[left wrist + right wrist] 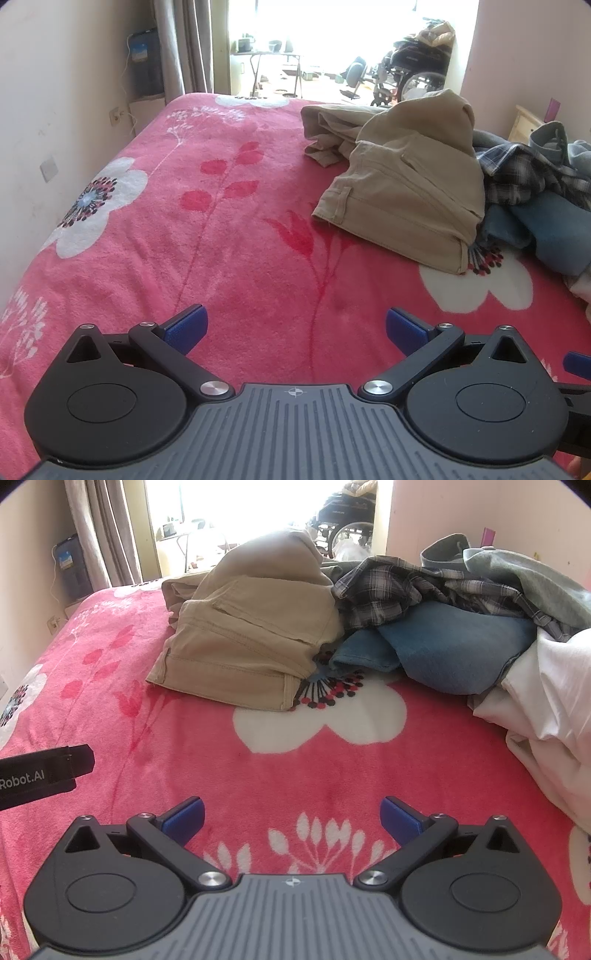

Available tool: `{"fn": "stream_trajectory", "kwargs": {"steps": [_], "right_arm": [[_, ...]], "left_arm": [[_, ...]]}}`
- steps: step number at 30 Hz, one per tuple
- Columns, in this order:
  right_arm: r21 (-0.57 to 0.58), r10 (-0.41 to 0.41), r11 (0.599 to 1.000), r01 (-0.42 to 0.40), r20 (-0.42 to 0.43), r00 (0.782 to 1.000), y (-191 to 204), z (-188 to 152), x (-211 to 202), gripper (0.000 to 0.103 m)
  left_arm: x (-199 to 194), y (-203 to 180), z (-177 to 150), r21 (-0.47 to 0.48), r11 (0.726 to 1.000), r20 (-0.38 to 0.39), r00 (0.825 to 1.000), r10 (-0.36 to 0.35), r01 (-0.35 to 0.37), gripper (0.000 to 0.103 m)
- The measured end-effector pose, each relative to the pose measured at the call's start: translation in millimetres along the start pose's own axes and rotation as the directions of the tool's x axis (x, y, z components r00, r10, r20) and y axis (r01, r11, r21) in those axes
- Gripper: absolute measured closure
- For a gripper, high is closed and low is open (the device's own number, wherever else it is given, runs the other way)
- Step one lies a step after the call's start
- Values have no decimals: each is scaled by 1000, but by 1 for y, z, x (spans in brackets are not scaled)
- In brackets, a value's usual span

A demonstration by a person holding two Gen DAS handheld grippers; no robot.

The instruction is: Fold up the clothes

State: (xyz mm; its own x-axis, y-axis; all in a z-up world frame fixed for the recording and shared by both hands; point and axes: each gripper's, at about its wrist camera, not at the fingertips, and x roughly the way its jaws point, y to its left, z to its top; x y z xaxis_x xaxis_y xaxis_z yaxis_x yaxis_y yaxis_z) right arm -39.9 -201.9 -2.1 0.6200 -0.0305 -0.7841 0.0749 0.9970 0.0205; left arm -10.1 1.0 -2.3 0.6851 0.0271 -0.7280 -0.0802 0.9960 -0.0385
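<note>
Crumpled khaki trousers (pixel 402 181) (pixel 251 627) lie on a pink flowered blanket (pixel 221 229) (pixel 332 768), at the left of a heap of clothes. Beside them are a plaid shirt (pixel 524 173) (pixel 391 587), a blue garment (pixel 546 229) (pixel 450 646), a grey garment (pixel 532 576) and a white one (pixel 546 701). My left gripper (pixel 295 328) hovers open over bare blanket, well short of the trousers. My right gripper (pixel 291 818) is open too, nothing between its blue pads (pixel 184 818), with the heap ahead. The left gripper's black body (pixel 44 775) shows at the right wrist view's left edge.
A wall (pixel 55 110) runs along the blanket's left edge. Beyond the bed's far end hang grey curtains (pixel 184 44) beside a bright doorway with a folding table (pixel 273 70) and a wheelchair (pixel 417 70). A wooden cabinet (pixel 524 122) stands at the right.
</note>
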Motion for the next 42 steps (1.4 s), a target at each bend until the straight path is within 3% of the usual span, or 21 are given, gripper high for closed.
{"fn": "stream_trajectory", "kwargs": {"steps": [33,39,42], "right_arm": [[15,-12,1000,12,1,1000,-5,1,5,0],[29,26,999,-26,1,1000,-15,4,16,0],[-11,52,999,-52,44,998,-19,6,20,0]], "left_arm": [[7,-5,-5,34,999,0,1000,-10,10,0],[18,-5,-3,38,997,15,998,-67,67,0],[28,-4,1,43,993,30,993,-112,110,0]]}}
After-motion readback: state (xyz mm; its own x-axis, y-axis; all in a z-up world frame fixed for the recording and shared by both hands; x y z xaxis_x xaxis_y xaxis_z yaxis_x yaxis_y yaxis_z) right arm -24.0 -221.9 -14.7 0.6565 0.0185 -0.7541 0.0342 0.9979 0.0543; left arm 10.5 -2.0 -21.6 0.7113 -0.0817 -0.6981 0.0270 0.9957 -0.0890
